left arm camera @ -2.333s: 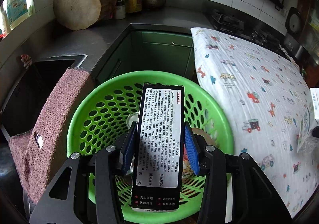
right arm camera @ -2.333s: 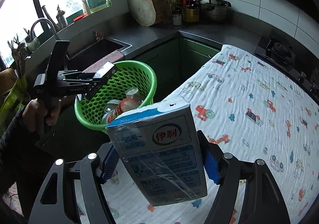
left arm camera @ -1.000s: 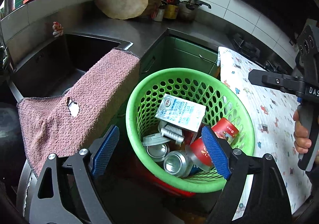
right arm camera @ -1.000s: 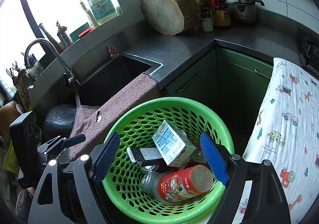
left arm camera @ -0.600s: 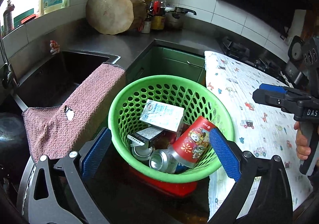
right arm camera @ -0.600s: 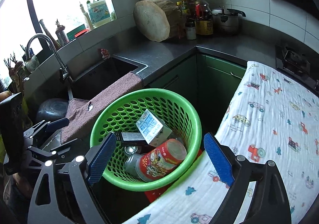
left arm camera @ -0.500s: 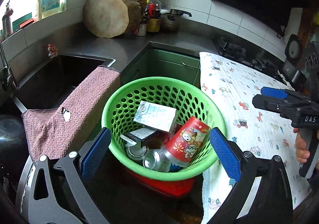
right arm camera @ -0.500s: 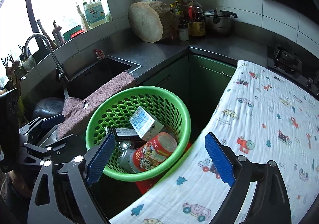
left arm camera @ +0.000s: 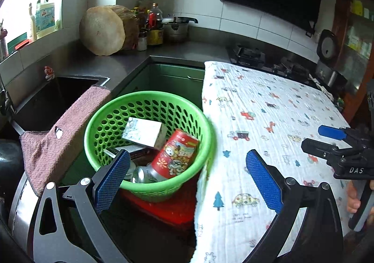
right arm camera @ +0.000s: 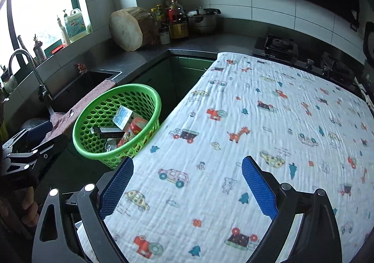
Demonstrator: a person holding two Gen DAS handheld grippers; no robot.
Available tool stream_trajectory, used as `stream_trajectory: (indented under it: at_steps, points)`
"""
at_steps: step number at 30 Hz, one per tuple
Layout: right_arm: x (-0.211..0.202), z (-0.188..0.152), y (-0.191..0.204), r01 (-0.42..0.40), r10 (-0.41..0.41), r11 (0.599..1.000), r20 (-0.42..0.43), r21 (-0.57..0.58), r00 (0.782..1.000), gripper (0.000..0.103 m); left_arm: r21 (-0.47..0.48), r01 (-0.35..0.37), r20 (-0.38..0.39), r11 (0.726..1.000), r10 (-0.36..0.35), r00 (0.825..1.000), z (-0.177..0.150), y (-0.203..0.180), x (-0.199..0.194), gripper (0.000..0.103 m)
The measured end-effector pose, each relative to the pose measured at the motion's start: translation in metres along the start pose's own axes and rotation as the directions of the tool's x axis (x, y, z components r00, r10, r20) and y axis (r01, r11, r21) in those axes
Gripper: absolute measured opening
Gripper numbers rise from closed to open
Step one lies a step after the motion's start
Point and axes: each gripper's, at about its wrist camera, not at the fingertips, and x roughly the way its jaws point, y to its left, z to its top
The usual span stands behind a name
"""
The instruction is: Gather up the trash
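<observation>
Both tongs, which a moment ago carried a milk carton and a dark box, have swung from the green basket (right arm camera: pixel 116 122) over the cloth-covered tabletop (right arm camera: pixel 268 122). Left tongs (left arm camera: pixel 187 181) stand spread and empty; right tongs (right arm camera: pixel 187 188) are opening, nothing between. Dropped trash lies basketed: milk carton (left arm camera: pixel 142 132) and red cup (left arm camera: pixel 175 155) look light, crushable, best pinched across flat sides.

Basket (left arm camera: pixel 149 101): glossy green plastic, perforated wall. Inside: paper carton (left arm camera: pixel 143 132), printed matt; red cup (left arm camera: pixel 175 154) w/ glossy printed wrap; can (left arm camera: pixel 140 173), shiny metal. Towel (left arm camera: pixel 63 134): rough pink terry cloth, small hole. Tablecloth (right arm camera: pixel 268 122): crinkled white cotton-type cloth, matt, cartoon print. Counter (left arm camera: pixel 121 62): smooth grey, dull sheen. Chopping block (left arm camera: pixel 102 28): raw wood, rough face. Pot (left arm camera: pixel 175 27): polished metal. Wall tiles (left arm camera: pixel 205 1): glossy white. Claw pads (left arm camera: pixel 112 178): blue textured rubber-like, frames matt black plastic.
</observation>
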Motion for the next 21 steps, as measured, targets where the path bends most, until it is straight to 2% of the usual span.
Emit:
stream_trajectory:
  at_steps: [6, 11, 21]
  points:
    - [-0.032, -0.038, -0.028, 0.083, -0.084, 0.995, 0.013, 0.056, 0.996, 0.091, 0.040, 0.040, 0.004, 0.998, -0.041, 0.999, -0.014, -0.034, -0.007, 0.098]
    - [-0.062, -0.068, -0.051, 0.132, -0.137, 0.982, 0.024, 0.133, 0.990, 0.092, 0.092, 0.046, -0.006, 0.995, -0.046, 0.999, -0.023, -0.063, -0.008, 0.098]
    - [-0.113, -0.115, -0.075, 0.243, -0.261, 0.944, 0.057, 0.221, 0.964, 0.093, 0.129, 0.106, -0.035, 0.986, -0.103, 0.994, -0.048, -0.106, -0.010, 0.098]
